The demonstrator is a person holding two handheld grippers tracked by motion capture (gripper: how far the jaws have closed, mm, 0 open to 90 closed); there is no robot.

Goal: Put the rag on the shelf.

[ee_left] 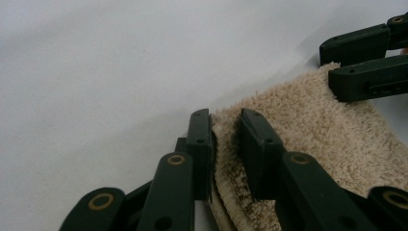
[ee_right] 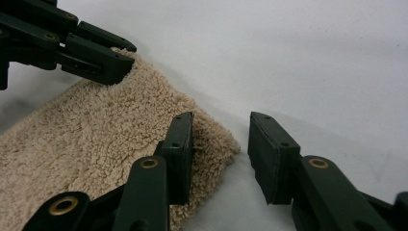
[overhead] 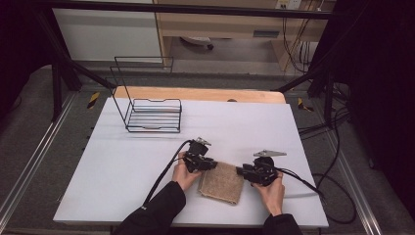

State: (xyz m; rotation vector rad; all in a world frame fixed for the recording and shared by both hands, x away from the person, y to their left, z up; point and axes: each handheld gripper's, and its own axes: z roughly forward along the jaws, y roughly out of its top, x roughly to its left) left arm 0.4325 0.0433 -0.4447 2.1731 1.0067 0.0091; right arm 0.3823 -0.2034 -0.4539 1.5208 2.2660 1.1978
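A folded beige towel (overhead: 222,182) lies near the front of the white table (overhead: 137,161). My left gripper (overhead: 213,165) is at its far left corner. In the left gripper view the jaws (ee_left: 226,118) pinch a bunched fold of the towel (ee_left: 312,125), with both pads against the pile. My right gripper (overhead: 240,170) is at the far right corner. In the right gripper view one jaw rests on the towel (ee_right: 96,134) and the other stands off it over bare table, so the right gripper (ee_right: 221,120) is open around the corner tip.
A black wire rack (overhead: 152,115) stands at the back left of the table. Cables trail from both grippers, and the right one runs off the table's right edge. A person's hands and dark sleeves come in from the bottom.
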